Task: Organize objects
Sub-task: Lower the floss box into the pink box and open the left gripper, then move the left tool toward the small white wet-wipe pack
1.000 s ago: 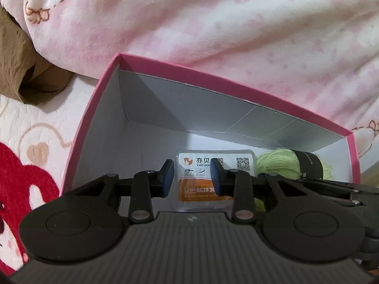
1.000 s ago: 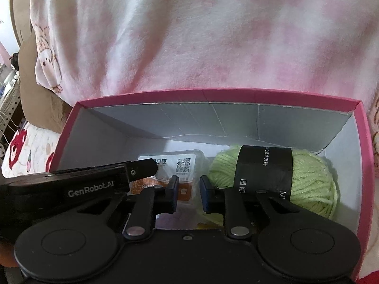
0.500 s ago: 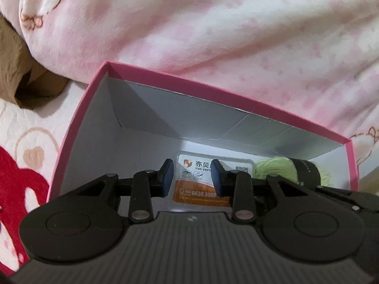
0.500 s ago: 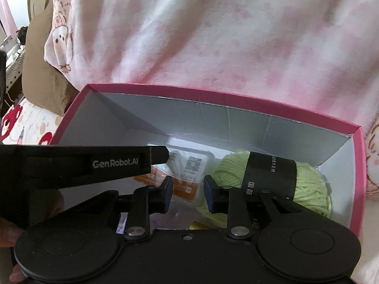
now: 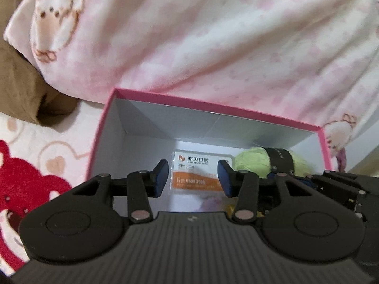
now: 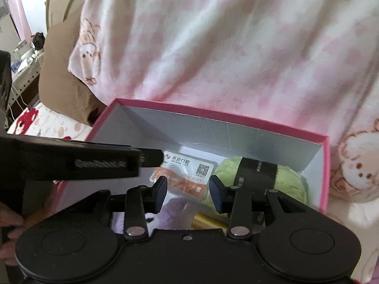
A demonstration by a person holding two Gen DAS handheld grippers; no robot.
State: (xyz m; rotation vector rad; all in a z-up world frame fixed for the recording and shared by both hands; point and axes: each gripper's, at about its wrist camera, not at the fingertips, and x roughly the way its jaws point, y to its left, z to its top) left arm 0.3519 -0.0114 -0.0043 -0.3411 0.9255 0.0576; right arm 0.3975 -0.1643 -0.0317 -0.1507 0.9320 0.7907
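A pink box (image 5: 214, 108) (image 6: 220, 116) with white inner walls lies open on the bed. On its floor rest a white-and-orange packet (image 5: 195, 171) (image 6: 189, 172) and a green yarn ball (image 5: 254, 163) (image 6: 287, 182) with a black band. Near the box's front edge a pale purple item (image 6: 176, 210) and a gold tube (image 6: 207, 224) show. My left gripper (image 5: 193, 177) hovers above the box, its jaws opening, nothing between them. My right gripper (image 6: 187, 193) hangs beside it, jaws opening and empty too. The left gripper's body (image 6: 78, 164) crosses the right wrist view.
A pink-and-white plush blanket (image 5: 213, 35) (image 6: 225, 47) is heaped behind the box. A brown cushion (image 5: 21, 90) (image 6: 64, 99) lies at the left. The bed sheet (image 5: 28, 170) has a red bear print. A hand (image 6: 9, 222) holds the left gripper.
Both grippers have risen and drawn back from the box's contents, and both sets of jaws have spread wider. The box now looks smaller and lower in both views.
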